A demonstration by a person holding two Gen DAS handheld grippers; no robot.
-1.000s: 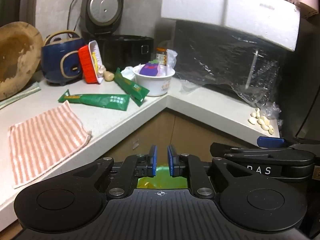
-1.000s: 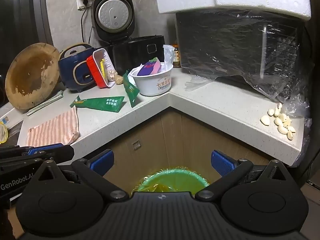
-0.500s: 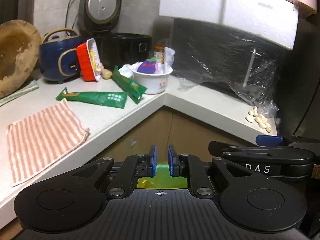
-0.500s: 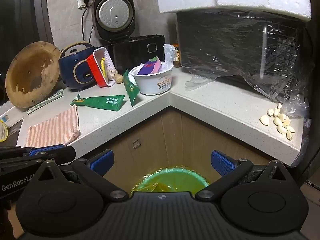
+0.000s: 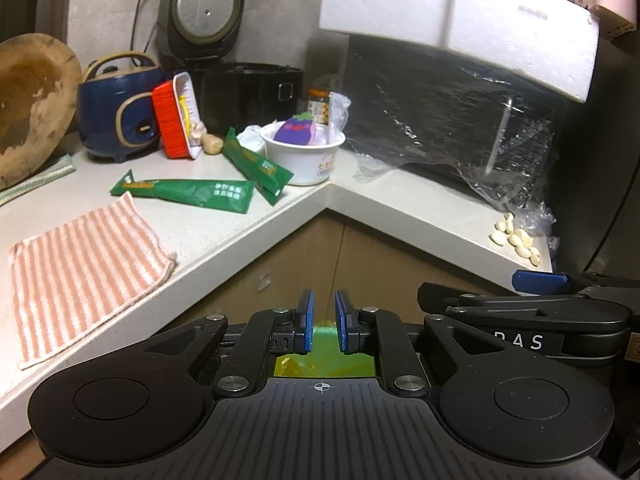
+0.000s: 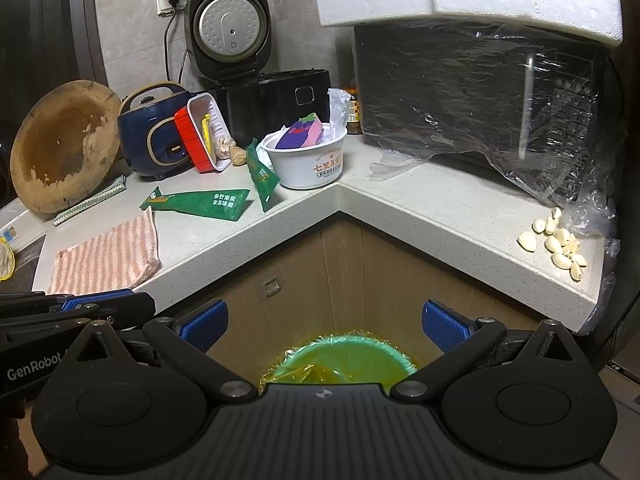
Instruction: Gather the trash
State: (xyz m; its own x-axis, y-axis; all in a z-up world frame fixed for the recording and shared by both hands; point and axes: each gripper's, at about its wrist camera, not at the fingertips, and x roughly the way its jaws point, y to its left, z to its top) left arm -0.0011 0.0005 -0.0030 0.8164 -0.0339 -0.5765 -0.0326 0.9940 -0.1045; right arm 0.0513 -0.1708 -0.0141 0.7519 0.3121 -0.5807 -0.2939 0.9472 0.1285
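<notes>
Trash first: two green wrappers on the bench, plus a stuffed white cup, all well apart from both tongs.

Left tongs (image 5: 324,322): nearly shut, blue pads (image 5: 307,320) a slit apart, nothing between them. Right tongs (image 6: 324,322): spread wide, empty. Both hovering off the bench edge, above the green bin (image 6: 340,360) with its yellow liner, low at 6 o'clock in the right wrist view.

Nearest target: long green wrapper (image 6: 204,204), lying flat at about 10 o'clock from the right tongs, just beyond the striped cloth (image 6: 108,258). Second green wrapper (image 6: 262,176) propped at 11 o'clock, apparently leaning on the white cup (image 6: 308,160); contact hard to confirm at this distance. Cup itself holding a purple packet (image 6: 300,134) and crumpled plastic.

To do the pickup well:
- Open the left tongs before reaching; useless as they stand for a flat film.
- Come in low and shallow along the bench (image 6: 248,240), one pad sliding under an edge or corner of the long wrapper, not pressing down on its middle.
- Keep clear of the cloth edge, to avoid pinching fabric with the film.
- Pinch near one end, lift, then swing back over the bin before letting go.
- Leave the garlic cloves (image 6: 556,240) at 2 o'clock alone; probably food, not waste.
- Take the leaning wrapper gently, so the cup does not tip.
</notes>
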